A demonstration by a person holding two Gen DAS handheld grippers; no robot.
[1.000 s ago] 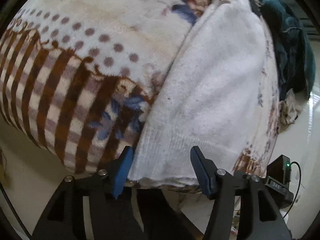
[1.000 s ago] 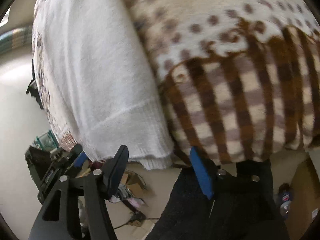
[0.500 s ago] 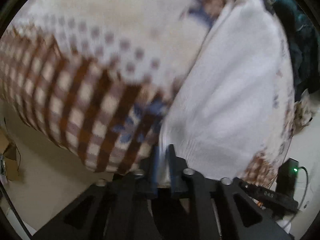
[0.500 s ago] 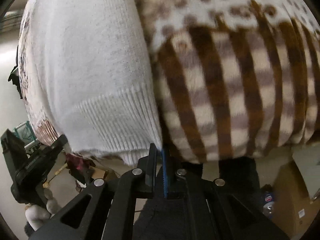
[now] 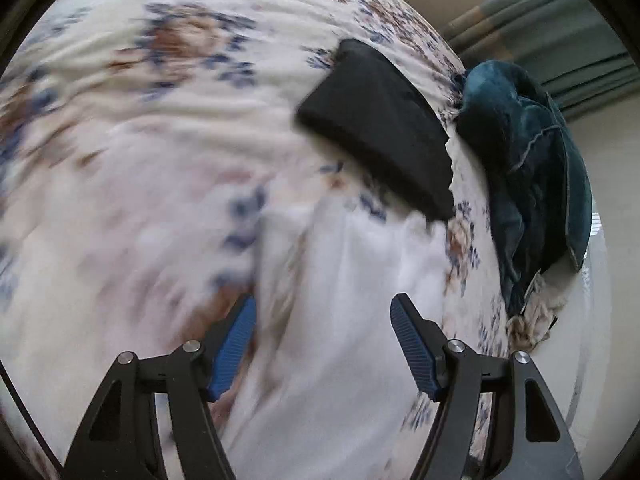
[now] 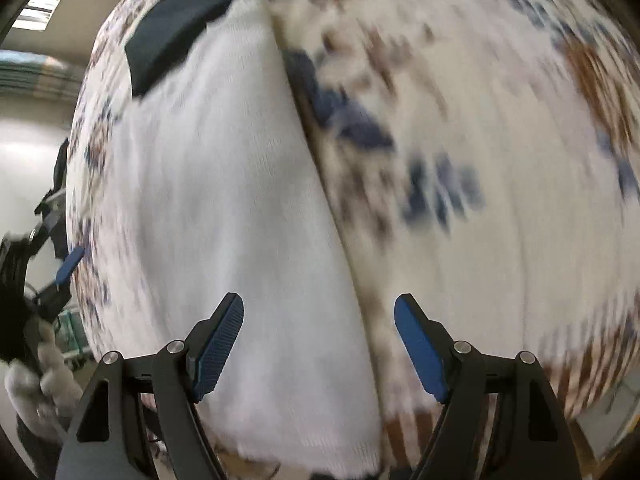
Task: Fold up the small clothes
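Observation:
A white knit garment [image 5: 344,320] lies on the patterned fleece blanket [image 5: 140,128]. It also shows in the right wrist view [image 6: 224,216], long and flat, with its ribbed hem at the bottom. My left gripper [image 5: 323,344] is open and empty just above the white cloth. My right gripper [image 6: 319,344] is open and empty over the garment's right edge, where it meets the blanket [image 6: 480,152]. Both views are blurred by motion.
A folded black garment [image 5: 380,128] lies on the blanket beyond the white one; it shows at the top left in the right wrist view [image 6: 192,20]. A dark teal cloth heap [image 5: 532,168] sits at the right. The other gripper [image 6: 60,264] shows at the left edge.
Both grippers closed on the garment's hem half a second ago and now stand open. Both have moved forward over the blanket, and the white garment looks folded over.

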